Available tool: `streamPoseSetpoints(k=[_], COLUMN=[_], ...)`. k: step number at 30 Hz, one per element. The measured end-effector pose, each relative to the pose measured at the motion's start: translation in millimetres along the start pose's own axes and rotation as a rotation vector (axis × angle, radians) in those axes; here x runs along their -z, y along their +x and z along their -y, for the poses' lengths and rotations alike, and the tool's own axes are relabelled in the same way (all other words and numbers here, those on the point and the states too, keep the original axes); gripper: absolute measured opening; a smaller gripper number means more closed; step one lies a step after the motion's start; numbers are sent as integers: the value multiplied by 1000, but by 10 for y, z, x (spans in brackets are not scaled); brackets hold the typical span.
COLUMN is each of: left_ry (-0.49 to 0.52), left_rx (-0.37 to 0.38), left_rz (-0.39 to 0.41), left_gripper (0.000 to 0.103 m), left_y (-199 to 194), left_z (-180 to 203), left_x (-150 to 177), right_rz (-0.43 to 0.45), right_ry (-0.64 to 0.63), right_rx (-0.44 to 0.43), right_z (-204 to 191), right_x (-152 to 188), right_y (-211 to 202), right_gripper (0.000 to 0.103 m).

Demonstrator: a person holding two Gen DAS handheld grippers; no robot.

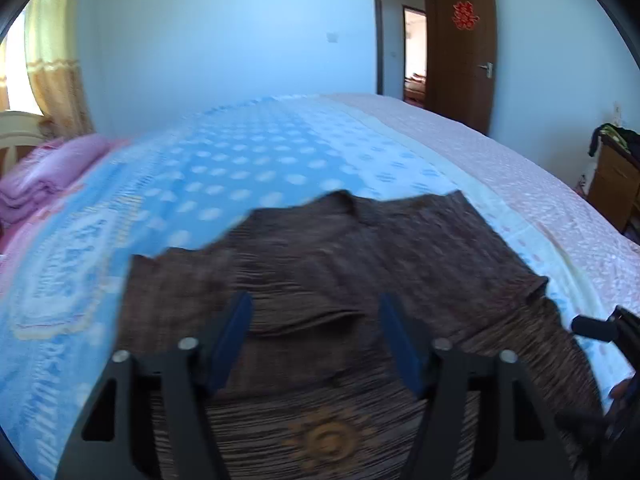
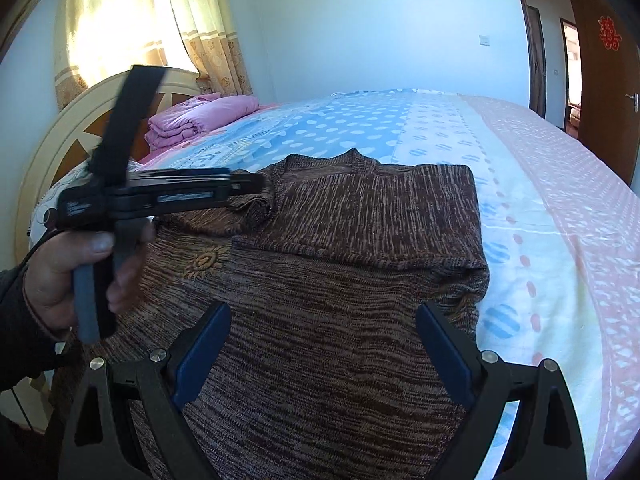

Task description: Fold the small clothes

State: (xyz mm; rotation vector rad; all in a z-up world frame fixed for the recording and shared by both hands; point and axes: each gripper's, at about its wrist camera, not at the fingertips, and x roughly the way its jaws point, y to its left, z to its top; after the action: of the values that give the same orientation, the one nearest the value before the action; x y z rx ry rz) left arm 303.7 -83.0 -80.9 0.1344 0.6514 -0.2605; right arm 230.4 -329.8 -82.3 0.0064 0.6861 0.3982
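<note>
Garment: a brown knitted sweater lies spread on the bed, neckline toward the far side, a small sun emblem on its chest.
Done: the sleeve on the right of the right wrist view looks folded in across the chest, leaving a straight edge on that side.
Left: the other sleeve, bunched near the collar, does not lie flat yet; I judge it needs tidying, and the body has not been folded up from the hem.
Left gripper: jaws stand wide apart over the sweater, nothing between the blue pads; the right wrist view shows it held in a hand with its tip by the bunched sleeve.
Right gripper: jaws wide apart, hovering over the lower body of the sweater, holding nothing.
Surroundings: a folded pink quilt by the headboard, well apart from the sweater.
Progress: roughly midway, by my reckoning.
</note>
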Motion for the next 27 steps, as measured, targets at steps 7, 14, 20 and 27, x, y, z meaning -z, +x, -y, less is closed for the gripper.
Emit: streamPoseSetpoints(k=[7,14,20,27], left_ry=[-52,-149,-144,-228], left_rx=[-457,-405,-421,-361], left_rz=[-126,-217,-201,-200], left_gripper=[80,80,85,92], left_y=[177,386,391,399], left_z=[-1200,-1550,-1505,-1658], left_x=[296,482,539,573], right_rz=[-33,-81,-176,-250], right_ry=[-9,-171,-280,-366], right_rx=[-5,32,147,316], right_z=[-108,-711,-1166,-1192], right_x=[-86,-658,-1018,-1039], right_y=[32,401,1295,1954], right_gripper=[94,94,94,94])
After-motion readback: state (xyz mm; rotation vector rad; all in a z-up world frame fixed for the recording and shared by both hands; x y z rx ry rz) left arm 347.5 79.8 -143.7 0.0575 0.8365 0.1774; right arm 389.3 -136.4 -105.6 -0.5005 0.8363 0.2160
